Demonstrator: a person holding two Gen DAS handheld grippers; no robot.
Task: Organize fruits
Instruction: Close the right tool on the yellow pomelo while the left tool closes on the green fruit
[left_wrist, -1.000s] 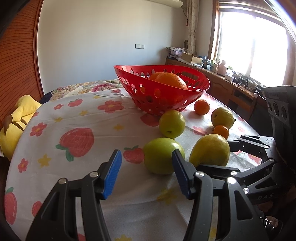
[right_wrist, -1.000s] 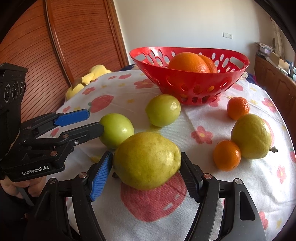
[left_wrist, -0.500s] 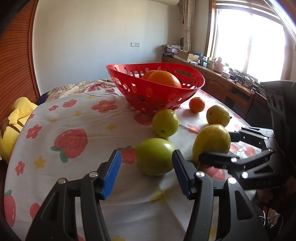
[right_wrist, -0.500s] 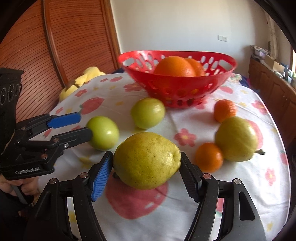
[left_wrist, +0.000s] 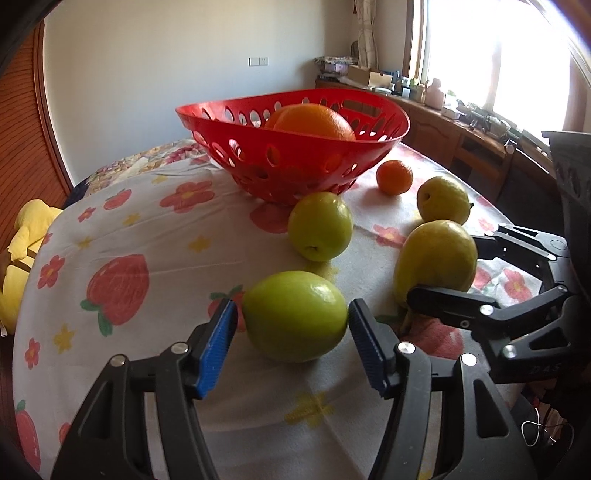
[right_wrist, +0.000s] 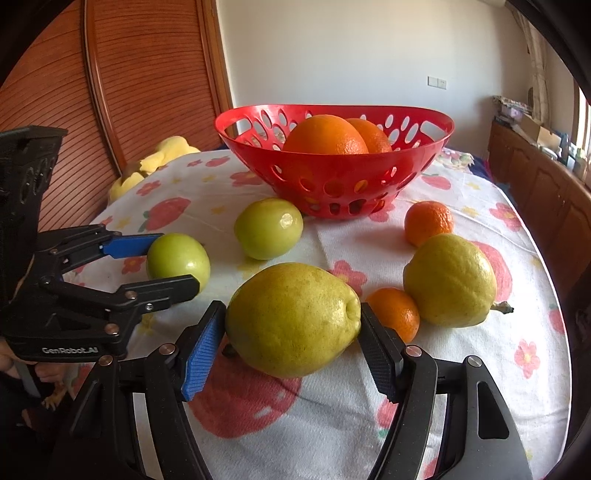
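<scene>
A red basket (left_wrist: 295, 155) (right_wrist: 332, 184) holding two oranges (right_wrist: 325, 134) stands at the back of the table. My left gripper (left_wrist: 291, 332) is open around a green apple (left_wrist: 293, 315) that rests on the cloth, its pads beside it with small gaps. My right gripper (right_wrist: 291, 332) is shut on a yellow-green pear (right_wrist: 291, 319), held just above the cloth; it also shows in the left wrist view (left_wrist: 436, 260). A second green apple (right_wrist: 267, 227), a second pear (right_wrist: 448, 280) and two tangerines (right_wrist: 428, 221) (right_wrist: 395, 314) lie on the cloth.
The round table has a white cloth (right_wrist: 461, 369) printed with strawberries and flowers. A yellow soft toy (right_wrist: 147, 166) lies beyond its left edge by a wooden slatted door. A wooden sideboard (left_wrist: 461, 136) with clutter runs under the window at the right.
My left gripper has moved forward so its pads now flank the near green apple. My right gripper holds the pear and has lifted it slightly.
</scene>
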